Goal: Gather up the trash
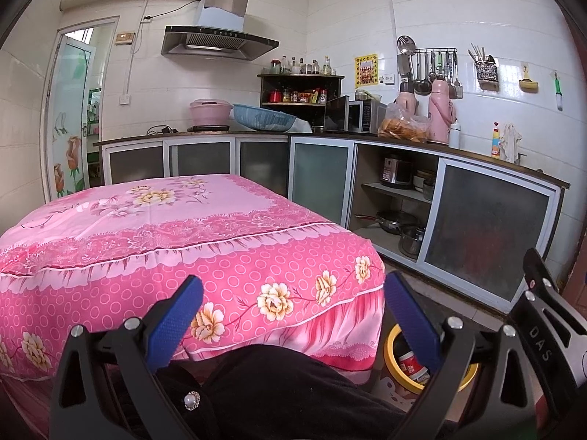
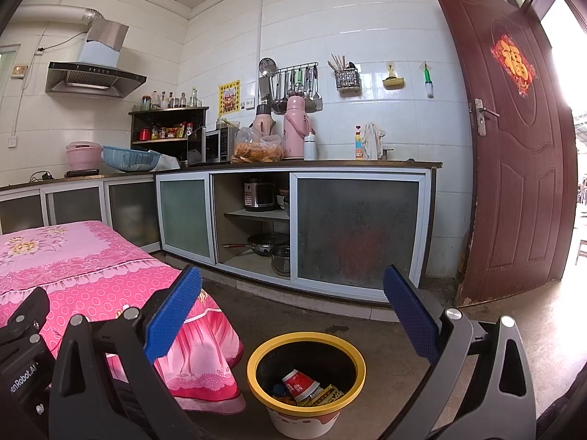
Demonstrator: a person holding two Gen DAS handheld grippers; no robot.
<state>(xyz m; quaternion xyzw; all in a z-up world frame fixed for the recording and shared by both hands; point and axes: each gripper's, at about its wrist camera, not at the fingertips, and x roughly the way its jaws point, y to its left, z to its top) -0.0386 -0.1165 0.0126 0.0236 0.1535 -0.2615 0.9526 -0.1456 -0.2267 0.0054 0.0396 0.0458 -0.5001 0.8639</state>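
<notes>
Trash (image 2: pixel 306 388): red paper cup and yellow wrappers, lying inside yellow-rimmed bin (image 2: pixel 256 359) on the floor, just beside the pink-covered table (image 2: pixel 73 256). Table top shows nothing left to gather in either view. Left gripper (image 1: pixel 293 315): fingers spread, empty, over a dark-clothed lap. Right gripper (image 2: pixel 293 315): fingers spread, empty, above the bin. Risk, as judged: a low sweep could knock the light bin over, or snag the hanging cloth.

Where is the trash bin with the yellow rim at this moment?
The trash bin stands on the floor at bottom centre of the right wrist view, beside the pink-covered table, in front of the cabinets. A red paper cup lies inside.
</notes>
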